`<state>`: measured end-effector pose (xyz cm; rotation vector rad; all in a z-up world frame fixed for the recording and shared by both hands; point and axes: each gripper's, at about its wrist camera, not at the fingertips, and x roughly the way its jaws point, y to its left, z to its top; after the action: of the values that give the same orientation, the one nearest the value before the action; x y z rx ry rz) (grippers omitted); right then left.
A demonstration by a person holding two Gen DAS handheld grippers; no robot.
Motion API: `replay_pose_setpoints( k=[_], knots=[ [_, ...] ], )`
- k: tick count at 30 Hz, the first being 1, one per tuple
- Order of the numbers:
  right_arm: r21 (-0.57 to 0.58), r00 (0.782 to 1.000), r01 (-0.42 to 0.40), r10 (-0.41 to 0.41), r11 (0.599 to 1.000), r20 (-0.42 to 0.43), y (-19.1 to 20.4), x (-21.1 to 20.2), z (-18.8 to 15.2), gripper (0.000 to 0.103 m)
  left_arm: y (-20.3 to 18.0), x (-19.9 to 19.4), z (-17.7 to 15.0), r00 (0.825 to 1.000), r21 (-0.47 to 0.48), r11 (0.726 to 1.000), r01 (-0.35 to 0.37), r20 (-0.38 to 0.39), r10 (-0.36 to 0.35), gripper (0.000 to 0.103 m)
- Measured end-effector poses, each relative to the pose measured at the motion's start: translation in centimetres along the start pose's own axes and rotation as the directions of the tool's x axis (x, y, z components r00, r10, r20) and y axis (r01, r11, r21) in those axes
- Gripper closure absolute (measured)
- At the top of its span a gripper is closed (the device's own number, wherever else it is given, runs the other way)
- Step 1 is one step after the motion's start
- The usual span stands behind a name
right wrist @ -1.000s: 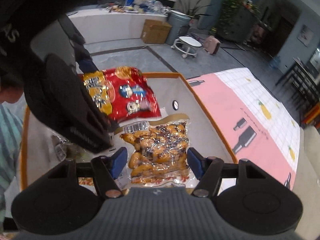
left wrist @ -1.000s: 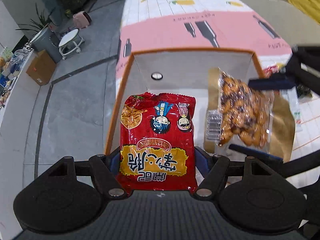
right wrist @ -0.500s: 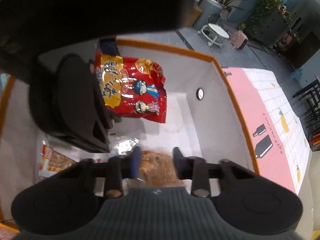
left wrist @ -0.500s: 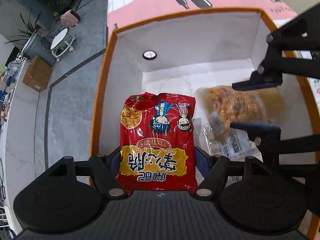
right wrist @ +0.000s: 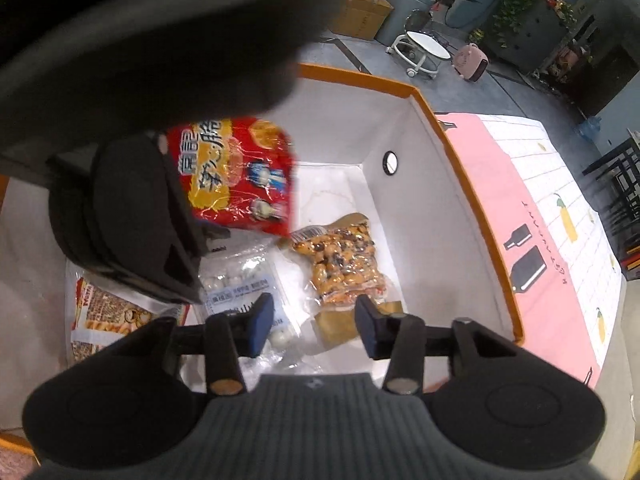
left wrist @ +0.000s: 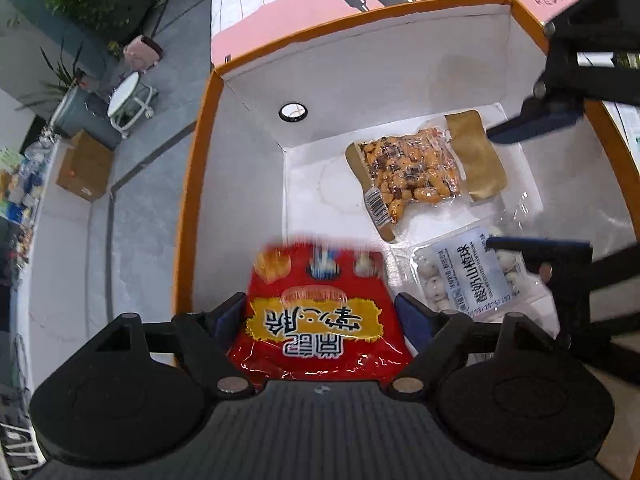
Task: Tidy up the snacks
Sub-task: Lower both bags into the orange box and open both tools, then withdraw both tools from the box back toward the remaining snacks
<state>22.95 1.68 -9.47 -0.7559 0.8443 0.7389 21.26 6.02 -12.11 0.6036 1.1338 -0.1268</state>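
While my left hand-held gripper (left wrist: 320,312) holds the red noodle packet (left wrist: 316,316) by its lower sides, the packet hangs over the near left part of the white box (left wrist: 240,184), its far end blurred, which I take to mean it is on its way down to the floor of the box. I hold it by the edges so that it can drop flat beside the snacks already lying there. My right hand-held gripper (right wrist: 310,322) stands with its jaws apart and nothing between them, just above the nut pouch (right wrist: 340,264), which lies flat on the box floor ahead of it, near the wall with the round hole (right wrist: 390,162). To the left of that gripper sits the clear bag of white candy balls (right wrist: 244,292), and further left, partly under my left tool, a printed biscuit packet (right wrist: 108,316). The box rests on a bench covered with a pink cloth (right wrist: 516,208).

A second ago the right gripper was carrying the nut pouch above the box rim; half a second ago it was deep inside, jaws narrow around the pouch. Now the pouch is released and the jaws have widened. The left gripper has come lower into the box, and the red packet has tipped forward.
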Motion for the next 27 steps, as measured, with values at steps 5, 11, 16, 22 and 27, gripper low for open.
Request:
replay_pose_setpoints(
  k=[5, 11, 16, 22, 27],
  knots=[
    [0.020, 1.000, 0.012, -0.012, 1.000, 0.004, 0.1, -0.5, -0.2, 0.052, 0.8, -1.2, -0.1, 1.000, -0.021, 1.000, 0.006, 0.024, -0.005, 0.005],
    [0.068, 0.999, 0.012, -0.014, 0.998, 0.037, -0.2, -1.9, -1.1, 0.042, 1.7, -2.8, -0.2, 0.998, -0.058, 0.998, 0.011, 0.058, -0.008, 0.004],
    [0.119, 0.996, 0.033, -0.042, 0.992, 0.073, -0.7, -3.8, -1.9, 0.028, 1.9, -4.6, -0.3, 0.993, -0.080, 0.997, 0.013, 0.122, -0.003, 0.004],
    [0.261, 0.989, 0.057, -0.090, 0.964, 0.118, -2.3, -6.5, -3.9, 0.024, 0.8, -7.5, -0.2, 0.973, -0.097, 0.995, -0.004, 0.230, 0.027, 0.008],
    [0.380, 0.976, 0.068, -0.140, 0.923, 0.167, -2.8, -9.7, -7.1, 0.020, -0.1, -10.3, 0.2, 0.946, -0.148, 0.986, 0.078, 0.322, -0.027, 0.016]
  ],
)
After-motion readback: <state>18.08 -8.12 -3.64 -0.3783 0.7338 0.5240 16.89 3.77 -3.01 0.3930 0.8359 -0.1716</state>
